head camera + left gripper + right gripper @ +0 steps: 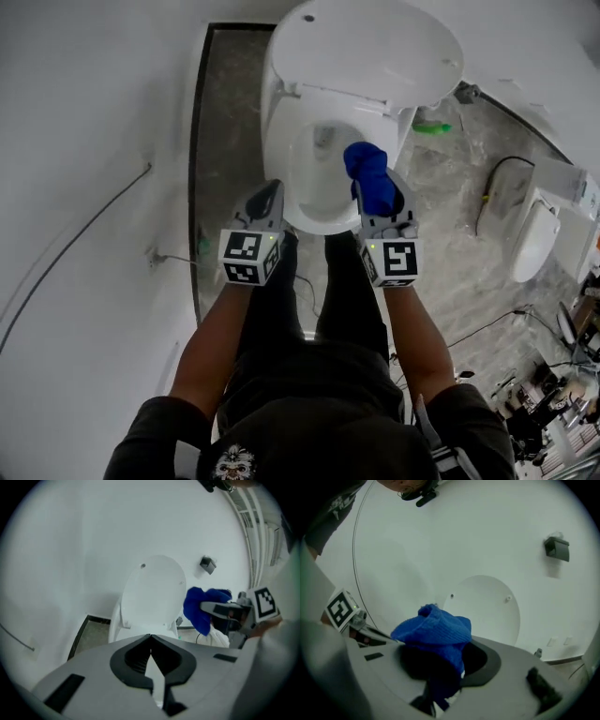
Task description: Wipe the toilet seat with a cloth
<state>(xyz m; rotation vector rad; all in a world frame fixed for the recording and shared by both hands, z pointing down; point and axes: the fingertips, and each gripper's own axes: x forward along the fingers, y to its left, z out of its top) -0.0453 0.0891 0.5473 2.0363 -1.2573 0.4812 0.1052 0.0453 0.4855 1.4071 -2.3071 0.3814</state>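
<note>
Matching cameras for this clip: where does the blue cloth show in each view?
Head view: blue cloth just right of centre, over the open bowl.
Left gripper view: cloth right of centre, beside the lid.
Right gripper view: cloth low centre, bunched between the jaws.
Shared landmark: the raised toilet lid, upright in all three views.

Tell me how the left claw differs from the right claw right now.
The left claw is shut on nothing; the right claw is shut on a blue cloth. The left claw hangs at the toilet's left edge; the right claw nearer its right. Both carry a marker cube.
</note>
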